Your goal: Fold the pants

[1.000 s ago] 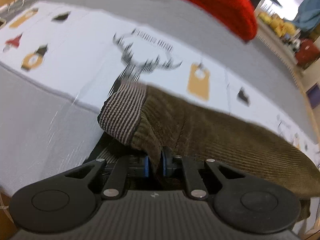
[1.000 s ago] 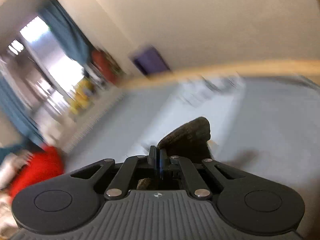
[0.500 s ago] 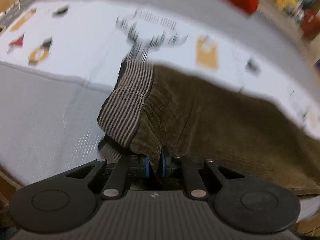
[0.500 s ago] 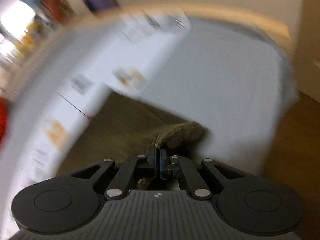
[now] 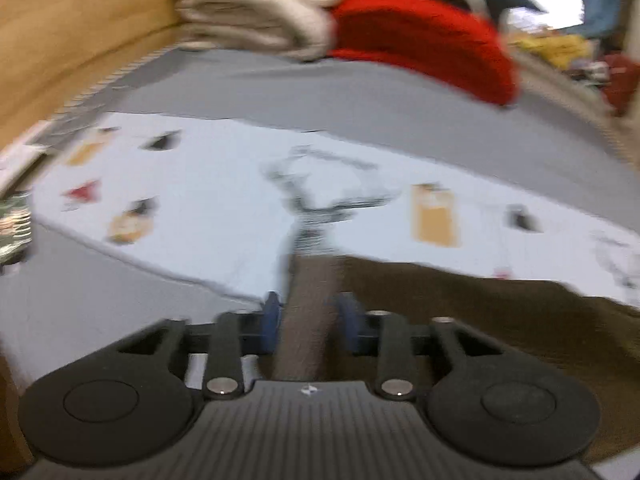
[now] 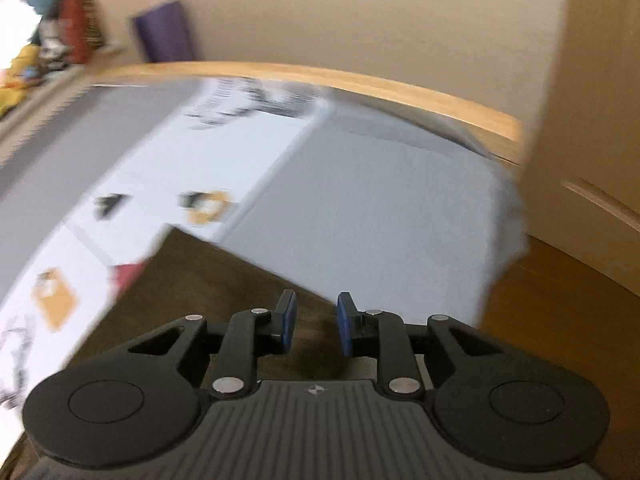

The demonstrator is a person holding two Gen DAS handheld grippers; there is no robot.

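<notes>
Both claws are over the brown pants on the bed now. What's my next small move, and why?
Probably lift both claws straight up and clear. The left claw is opening, with the striped waistband between its pads but apparently no longer pinched; the right claw is opening with nothing gripped, just the pants lying flat beneath. The fold looks laid down, so backing off avoids dragging it.
</notes>
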